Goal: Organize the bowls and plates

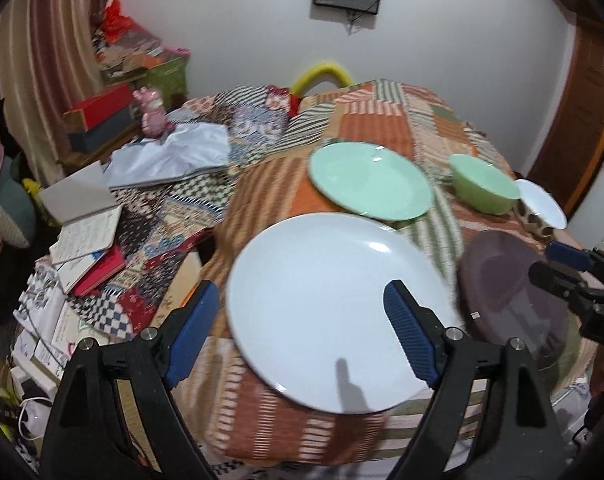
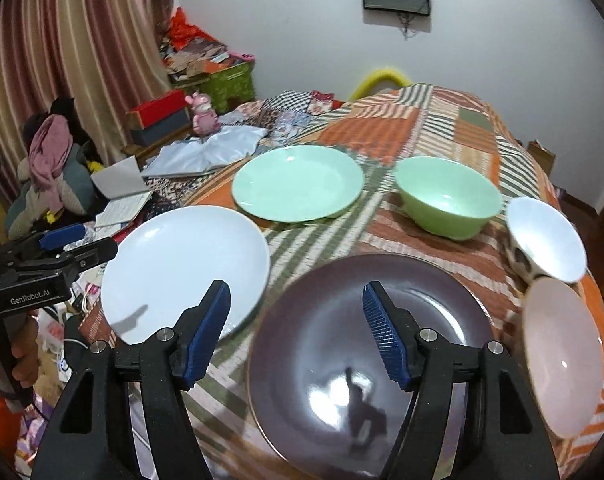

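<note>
A white plate (image 1: 333,312) (image 2: 186,268) lies on the patchwork cloth at the near left. My left gripper (image 1: 302,328) is open and empty above it. A dark purple plate (image 2: 365,352) (image 1: 509,300) lies at the near right, and my right gripper (image 2: 296,328) is open and empty over its left part. Behind lie a mint green plate (image 1: 369,180) (image 2: 298,184) and a green bowl (image 1: 483,188) (image 2: 447,196). A white patterned bowl (image 2: 545,236) (image 1: 539,204) and a pale pink bowl (image 2: 561,356) sit at the right.
The dishes rest on a patchwork bedspread (image 2: 433,120). Books and papers (image 1: 86,240) and a white cloth (image 1: 174,152) lie at the left. A pink figurine (image 1: 152,114) and boxes stand further back. The bed edge drops off at the near left.
</note>
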Demonstrator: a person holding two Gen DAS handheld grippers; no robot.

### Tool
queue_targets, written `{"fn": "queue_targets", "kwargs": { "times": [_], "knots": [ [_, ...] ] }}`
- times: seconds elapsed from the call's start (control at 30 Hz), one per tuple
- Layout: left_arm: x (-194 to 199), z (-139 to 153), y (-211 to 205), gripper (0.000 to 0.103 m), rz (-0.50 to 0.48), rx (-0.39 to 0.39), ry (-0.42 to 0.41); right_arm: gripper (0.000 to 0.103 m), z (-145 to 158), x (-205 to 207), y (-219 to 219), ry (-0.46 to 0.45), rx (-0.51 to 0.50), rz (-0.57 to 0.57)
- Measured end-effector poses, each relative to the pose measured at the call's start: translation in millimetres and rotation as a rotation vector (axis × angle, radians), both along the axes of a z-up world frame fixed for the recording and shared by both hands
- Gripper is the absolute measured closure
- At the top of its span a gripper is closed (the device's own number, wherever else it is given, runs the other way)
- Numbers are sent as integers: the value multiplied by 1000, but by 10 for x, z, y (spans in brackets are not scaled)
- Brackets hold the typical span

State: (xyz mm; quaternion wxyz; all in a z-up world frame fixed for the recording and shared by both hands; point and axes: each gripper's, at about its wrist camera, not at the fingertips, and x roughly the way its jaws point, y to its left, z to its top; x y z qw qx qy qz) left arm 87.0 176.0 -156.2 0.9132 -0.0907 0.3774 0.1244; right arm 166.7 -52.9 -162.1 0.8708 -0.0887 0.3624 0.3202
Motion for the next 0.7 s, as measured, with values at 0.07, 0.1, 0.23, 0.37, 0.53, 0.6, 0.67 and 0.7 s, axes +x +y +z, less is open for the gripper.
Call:
{"fn": "queue_targets", "kwargs": {
  "times": [0.07, 0.1, 0.23, 0.37, 0.53, 0.6, 0.67, 0.7],
  "knots": [
    [-18, -85, 95, 19, 17, 5, 25, 38, -57, 36, 113, 13, -14, 19],
    [-25, -120, 132, 19, 22, 5, 35, 38, -78, 48, 157, 20, -18, 27],
    [-39, -278, 298, 19, 49, -9, 71, 38, -211, 109, 333, 55, -51, 55],
    [-39, -393, 439, 25, 70, -42, 87, 38, -315, 186, 448, 90, -88, 76],
    [1, -503, 549, 46, 70, -100, 109, 38, -401, 248, 579, 127, -114, 104],
    [13, -526, 563, 56, 65, -117, 111, 38, -428, 276, 625, 145, -116, 112],
    [25, -541, 570, 62, 53, -138, 109, 38, -426, 287, 657, 135, -124, 116],
    [30, -541, 568, 66, 44, -148, 106, 39, -420, 293, 675, 134, -126, 122]
  ]
}}
